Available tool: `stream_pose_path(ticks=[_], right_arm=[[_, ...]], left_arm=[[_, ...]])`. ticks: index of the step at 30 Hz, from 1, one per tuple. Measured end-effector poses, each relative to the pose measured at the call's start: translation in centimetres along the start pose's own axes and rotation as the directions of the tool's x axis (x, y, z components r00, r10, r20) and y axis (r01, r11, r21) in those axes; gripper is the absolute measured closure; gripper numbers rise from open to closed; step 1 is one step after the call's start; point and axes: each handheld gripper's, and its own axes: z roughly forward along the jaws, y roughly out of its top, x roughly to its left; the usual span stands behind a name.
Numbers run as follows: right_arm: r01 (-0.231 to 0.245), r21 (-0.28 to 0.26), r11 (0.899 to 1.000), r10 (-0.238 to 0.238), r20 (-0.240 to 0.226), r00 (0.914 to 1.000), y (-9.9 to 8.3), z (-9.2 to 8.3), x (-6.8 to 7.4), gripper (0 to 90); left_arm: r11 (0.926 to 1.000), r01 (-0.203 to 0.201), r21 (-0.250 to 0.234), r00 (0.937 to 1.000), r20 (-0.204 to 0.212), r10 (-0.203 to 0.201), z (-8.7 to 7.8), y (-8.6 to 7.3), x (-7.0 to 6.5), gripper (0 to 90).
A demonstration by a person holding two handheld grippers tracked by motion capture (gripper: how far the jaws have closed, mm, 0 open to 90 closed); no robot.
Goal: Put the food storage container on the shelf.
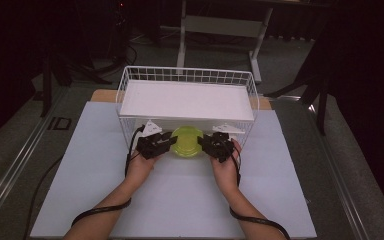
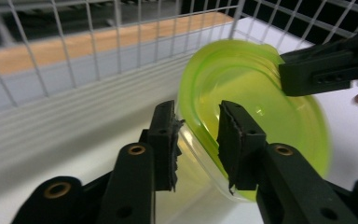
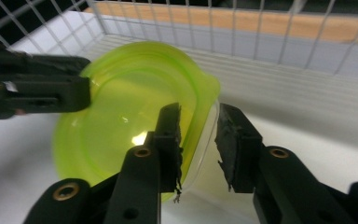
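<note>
A clear tub with a lime-green lid [image 1: 186, 141] sits on the white table at the open front of the wire basket [image 1: 125, 85]. My left gripper [image 1: 169, 139] is at the tub's left side and my right gripper [image 1: 206, 141] at its right side. In the left gripper view the tub [image 2: 261, 102] has its lid rim running between my left gripper's [image 2: 196, 126] jaws, with a gap beside the pads. The right gripper view shows the same: the tub's [image 3: 121, 121] rim stands loose between my right gripper's [image 3: 198, 126] jaws.
A white board [image 1: 187, 100] lies across the basket's top, roofing the space over the tub. Wire walls close the basket's back and sides. The white table sheet [image 1: 180, 200] runs wide toward me. A desk frame [image 1: 220, 30] stands behind on the floor.
</note>
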Motion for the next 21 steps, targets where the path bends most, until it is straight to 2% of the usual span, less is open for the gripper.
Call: stream_pose_path(ticks=[2, 8, 10, 12, 16, 17, 18, 21], right_arm=[[0.022, -0.005, 1.000, -0.022, 0.021, 0.9995, -0.1, 0.2, 0.2, 68.5], [0.022, -0.032, 0.999, -0.020, 0.068, 0.9975, -0.1, 0.8, 0.2, 57.7], [0.035, -0.044, 0.998, -0.031, 0.084, 0.9959, 0.0, 1.0, 0.3, 54.3], [0.047, -0.051, 0.998, -0.042, 0.096, 0.9945, 0.0, 1.1, 0.4, 52.6], [0.079, -0.060, 0.995, -0.072, 0.109, 0.9915, 0.2, 1.0, 1.0, 49.4], [0.088, -0.062, 0.994, -0.081, 0.105, 0.9911, 0.3, 0.8, 1.2, 49.4], [0.092, -0.070, 0.993, -0.084, 0.103, 0.9912, 0.3, 0.6, 1.4, 49.4], [0.099, -0.075, 0.992, -0.092, 0.089, 0.9918, 0.2, 0.0, 2.0, 49.5]], left_arm=[[0.9998, -0.016, -0.010, 0.9998, -0.013, 0.016, 0.1, -0.1, 0.0, 66.1], [0.9995, 0.001, -0.033, 0.9987, -0.052, -0.003, 0.5, -0.3, 0.5, 60.6], [0.9991, 0.009, -0.042, 0.9984, -0.056, -0.011, 0.6, -0.5, 0.7, 60.3], [0.9988, 0.005, -0.050, 0.9971, -0.075, -0.009, 0.7, -0.5, 0.7, 56.2], [0.9988, 0.006, -0.048, 0.9988, -0.047, -0.008, 0.7, -0.3, 0.6, 55.6], [0.9988, -0.005, -0.049, 0.9987, -0.052, 0.002, 0.6, -0.3, 0.5, 55.5], [0.9983, -0.004, -0.059, 0.9991, -0.042, 0.001, 0.4, -0.3, 0.4, 55.5], [0.9989, 0.009, -0.046, 0.9994, -0.032, -0.010, 0.0, -0.5, 0.3, 53.9]])
